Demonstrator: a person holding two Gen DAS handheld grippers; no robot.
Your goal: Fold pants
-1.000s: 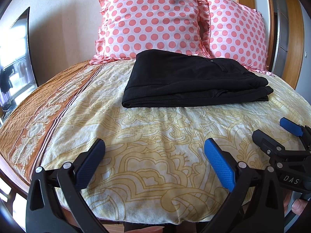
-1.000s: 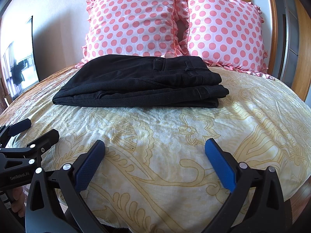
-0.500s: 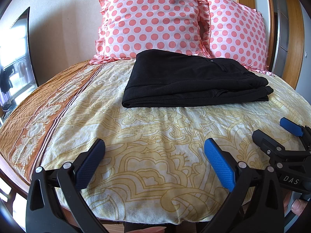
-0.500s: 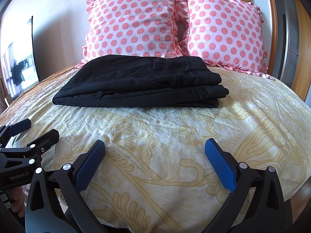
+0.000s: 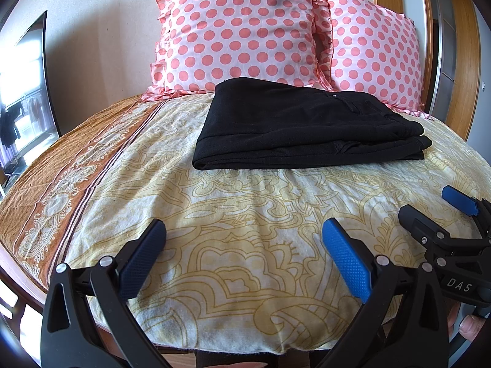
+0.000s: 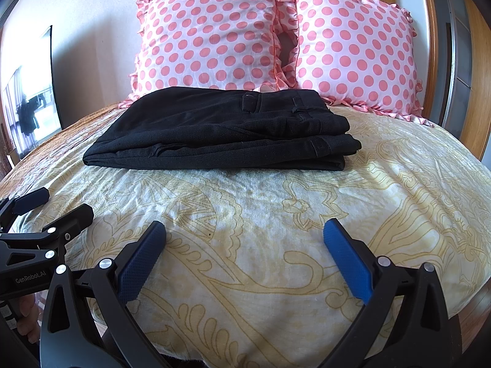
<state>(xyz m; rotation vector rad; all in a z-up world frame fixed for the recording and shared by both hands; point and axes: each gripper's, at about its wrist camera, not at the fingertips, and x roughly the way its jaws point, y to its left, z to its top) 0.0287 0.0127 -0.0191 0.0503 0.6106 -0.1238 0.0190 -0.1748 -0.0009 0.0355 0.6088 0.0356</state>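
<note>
Black pants [image 5: 303, 125] lie folded in a flat rectangular stack on the bed, just in front of the pillows; they also show in the right wrist view [image 6: 221, 132]. My left gripper [image 5: 244, 245] is open and empty, low over the near edge of the bed, well short of the pants. My right gripper [image 6: 245, 245] is open and empty at the same near edge. Each gripper shows at the side of the other's view: the right one [image 5: 435, 214] and the left one [image 6: 52, 205].
Two pink polka-dot pillows [image 5: 242, 30] [image 6: 353, 49] lean against the wall behind the pants. The bed has a yellow patterned sheet [image 5: 245, 208] with an orange border [image 5: 61, 178] on the left. A wooden door frame [image 6: 472, 61] stands at the right.
</note>
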